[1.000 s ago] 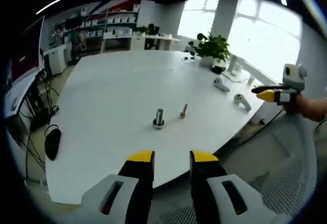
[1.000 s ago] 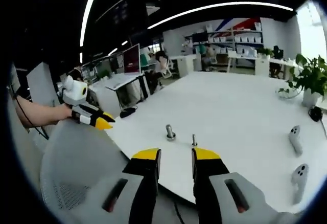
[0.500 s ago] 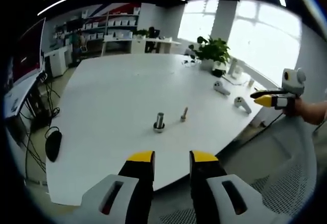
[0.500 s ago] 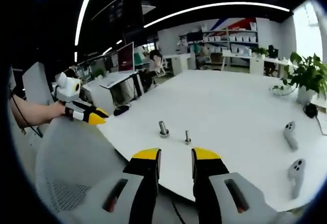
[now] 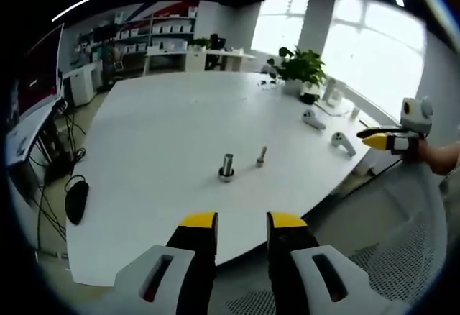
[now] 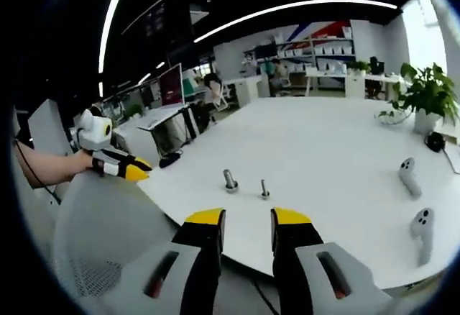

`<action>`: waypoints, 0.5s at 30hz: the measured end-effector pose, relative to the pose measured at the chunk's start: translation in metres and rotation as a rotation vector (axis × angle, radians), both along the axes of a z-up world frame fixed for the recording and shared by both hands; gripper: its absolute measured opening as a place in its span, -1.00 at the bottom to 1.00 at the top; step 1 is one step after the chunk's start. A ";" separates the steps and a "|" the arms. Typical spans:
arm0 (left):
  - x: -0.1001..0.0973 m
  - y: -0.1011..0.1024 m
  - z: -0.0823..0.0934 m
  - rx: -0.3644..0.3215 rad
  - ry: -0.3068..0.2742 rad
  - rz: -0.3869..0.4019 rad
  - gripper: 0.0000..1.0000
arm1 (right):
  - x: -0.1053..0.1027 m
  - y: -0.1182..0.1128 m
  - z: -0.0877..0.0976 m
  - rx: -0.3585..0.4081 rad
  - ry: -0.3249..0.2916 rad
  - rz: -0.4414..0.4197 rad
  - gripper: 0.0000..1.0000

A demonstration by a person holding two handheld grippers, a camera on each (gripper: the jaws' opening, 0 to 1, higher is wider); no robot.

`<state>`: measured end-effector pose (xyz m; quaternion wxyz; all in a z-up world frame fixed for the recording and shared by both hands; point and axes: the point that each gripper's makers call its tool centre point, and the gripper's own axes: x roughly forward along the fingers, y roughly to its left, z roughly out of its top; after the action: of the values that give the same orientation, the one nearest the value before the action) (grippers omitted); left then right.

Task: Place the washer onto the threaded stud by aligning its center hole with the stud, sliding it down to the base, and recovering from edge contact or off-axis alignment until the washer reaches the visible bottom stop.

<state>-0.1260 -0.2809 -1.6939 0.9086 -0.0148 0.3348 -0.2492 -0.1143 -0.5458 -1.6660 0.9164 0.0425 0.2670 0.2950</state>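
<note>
**Both grippers held off the counter edge, stud and bolt standing untouched**

In the left gripper view, the left gripper (image 5: 241,221) rises from 6 o'clock with its yellow-tipped black jaws set a narrow gap apart and nothing between them. They sit short of the near edge of the large white counter (image 5: 165,135). Just past the jaws, toward 12 o'clock, a short grey metal cylinder on a wider round base (image 5: 227,167) stands upright on the counter. Near it, at its 3 o'clock, a slimmer grey threaded stud (image 5: 261,157) stands upright, apart from the cylinder. Whether a washer lies on either base is too small to tell.

At 3 o'clock the right gripper (image 5: 370,137) comes in, held in a person's hand (image 5: 431,155), its yellow tips pointing toward 9 o'clock over the counter's edge; I cannot tell from this view how its jaws stand. Two white handheld controllers (image 5: 327,129) lie at 2 o'clock, a green potted plant (image 5: 302,67) stands at 1 o'clock, and a dark computer mouse (image 5: 75,201) lies at 9 o'clock.

In the right gripper view, the right gripper (image 6: 248,222) shows the same narrow, empty gap between its jaws. The cylinder (image 6: 230,181) and the stud (image 6: 264,189) stand beyond them. The left gripper (image 6: 135,172) appears at 9 o'clock above a grey mesh chair back (image 6: 108,236).
</note>
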 end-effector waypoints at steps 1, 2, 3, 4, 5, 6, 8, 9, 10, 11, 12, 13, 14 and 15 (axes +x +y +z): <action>0.002 -0.001 0.002 -0.005 -0.010 0.003 -0.50 | 0.003 -0.006 -0.002 -0.027 -0.008 -0.017 -0.45; 0.003 -0.002 0.005 -0.007 -0.022 0.002 -0.50 | 0.003 -0.010 -0.003 -0.047 -0.016 -0.027 -0.45; 0.003 -0.002 0.006 -0.008 -0.032 0.002 -0.50 | 0.001 -0.011 -0.005 -0.048 -0.017 -0.028 -0.45; 0.002 -0.002 0.005 -0.009 -0.031 0.002 -0.50 | 0.000 -0.010 -0.006 -0.044 -0.010 -0.026 -0.45; 0.002 -0.001 0.005 -0.010 -0.029 0.004 -0.50 | -0.002 -0.009 -0.009 -0.050 0.009 -0.020 -0.45; 0.002 -0.001 0.005 -0.008 -0.030 0.004 -0.50 | -0.003 -0.009 -0.012 -0.061 0.022 -0.016 -0.44; 0.004 -0.002 0.006 -0.009 -0.034 0.002 -0.50 | -0.002 -0.010 -0.011 -0.060 0.022 -0.019 -0.43; 0.004 -0.003 0.007 -0.012 -0.037 0.000 -0.50 | 0.000 -0.010 -0.009 -0.054 0.011 -0.024 -0.43; 0.004 -0.003 0.008 -0.013 -0.042 -0.002 -0.50 | 0.001 -0.010 -0.005 -0.037 -0.005 -0.030 -0.44; 0.004 -0.003 0.008 -0.013 -0.042 -0.001 -0.50 | 0.000 -0.009 -0.003 -0.020 -0.005 -0.029 -0.45; 0.004 -0.003 0.007 -0.014 -0.041 0.001 -0.50 | 0.000 -0.009 -0.004 -0.021 -0.002 -0.031 -0.46; 0.004 -0.003 0.007 -0.015 -0.039 0.002 -0.50 | 0.000 -0.010 -0.004 -0.024 0.000 -0.035 -0.45; 0.004 -0.003 0.006 -0.016 -0.035 0.001 -0.50 | 0.000 -0.011 -0.005 -0.030 0.002 -0.041 -0.45; 0.003 -0.003 0.006 -0.015 -0.032 -0.004 -0.50 | 0.001 -0.012 -0.006 -0.032 0.004 -0.048 -0.43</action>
<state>-0.1228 -0.2842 -1.6881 0.9133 -0.0169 0.3185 -0.2535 -0.1130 -0.5582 -1.6723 0.9233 0.0349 0.2724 0.2686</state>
